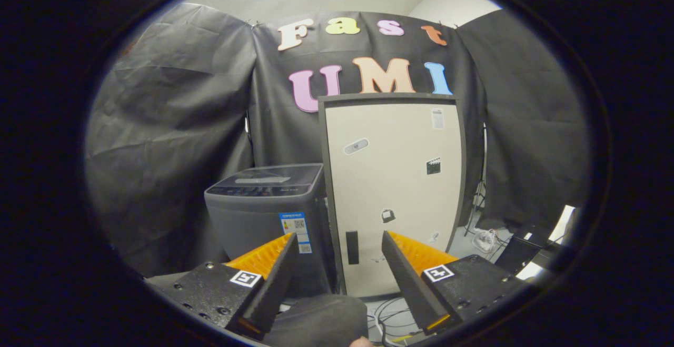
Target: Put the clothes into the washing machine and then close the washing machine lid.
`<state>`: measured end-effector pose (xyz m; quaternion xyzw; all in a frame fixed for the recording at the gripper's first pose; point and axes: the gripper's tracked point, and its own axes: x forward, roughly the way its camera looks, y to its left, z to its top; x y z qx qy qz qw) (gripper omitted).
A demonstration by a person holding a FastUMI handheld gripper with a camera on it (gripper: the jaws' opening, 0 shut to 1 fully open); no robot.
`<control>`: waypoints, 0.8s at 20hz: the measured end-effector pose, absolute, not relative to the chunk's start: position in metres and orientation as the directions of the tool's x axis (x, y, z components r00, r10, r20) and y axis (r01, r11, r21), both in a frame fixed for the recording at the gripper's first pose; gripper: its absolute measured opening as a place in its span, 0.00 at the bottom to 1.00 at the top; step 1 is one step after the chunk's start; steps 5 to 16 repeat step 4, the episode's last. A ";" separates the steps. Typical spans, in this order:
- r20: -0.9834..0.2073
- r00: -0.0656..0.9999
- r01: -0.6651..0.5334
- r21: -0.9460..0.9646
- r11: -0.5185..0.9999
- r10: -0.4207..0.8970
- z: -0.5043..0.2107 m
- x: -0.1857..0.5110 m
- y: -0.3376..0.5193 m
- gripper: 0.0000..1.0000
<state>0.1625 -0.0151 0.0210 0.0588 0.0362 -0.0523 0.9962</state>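
A dark grey top-loading washing machine point(268, 215) stands on the floor beyond my left finger, its lid point(274, 177) lying flat and closed. My gripper point(337, 241) is open, with a wide gap and nothing between the fingers. Low down between the finger bases lies a dark grey cloth point(321, 320), close to me and beneath the fingers; it is not gripped. A fingertip of a person's hand point(362, 342) peeks in just below the cloth.
A tall beige cabinet point(392, 189) with a dark frame stands right beside the washing machine, straight ahead of the fingers. Cables point(389, 318) trail on the floor in front of it. Black boxes point(521, 252) and a stand sit at the right.
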 end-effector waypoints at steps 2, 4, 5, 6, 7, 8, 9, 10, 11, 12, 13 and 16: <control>-0.082 0.991 0.115 0.125 0.986 -0.105 0.019 0.163 -0.017 0.96; -0.086 0.990 0.121 0.139 0.983 -0.110 0.015 0.163 -0.016 0.96; -0.086 0.990 0.121 0.139 0.983 -0.110 0.015 0.163 -0.016 0.96; -0.086 0.990 0.121 0.139 0.983 -0.110 0.015 0.163 -0.016 0.96; -0.086 0.990 0.121 0.139 0.983 -0.110 0.015 0.163 -0.016 0.96; -0.086 0.990 0.121 0.139 0.983 -0.110 0.015 0.163 -0.016 0.96; -0.086 0.990 0.121 0.139 0.983 -0.110 0.015 0.163 -0.016 0.96; -0.086 0.990 0.121 0.139 0.983 -0.110 0.015 0.163 -0.016 0.96; -0.086 0.990 0.121 0.139 0.983 -0.110 0.015 0.163 -0.016 0.96; -0.086 0.990 0.121 0.139 0.983 -0.110 0.015 0.163 -0.016 0.96; -0.086 0.990 0.121 0.139 0.983 -0.110 0.015 0.163 -0.016 0.96; -0.086 0.990 0.121 0.139 0.983 -0.110 0.015 0.163 -0.016 0.96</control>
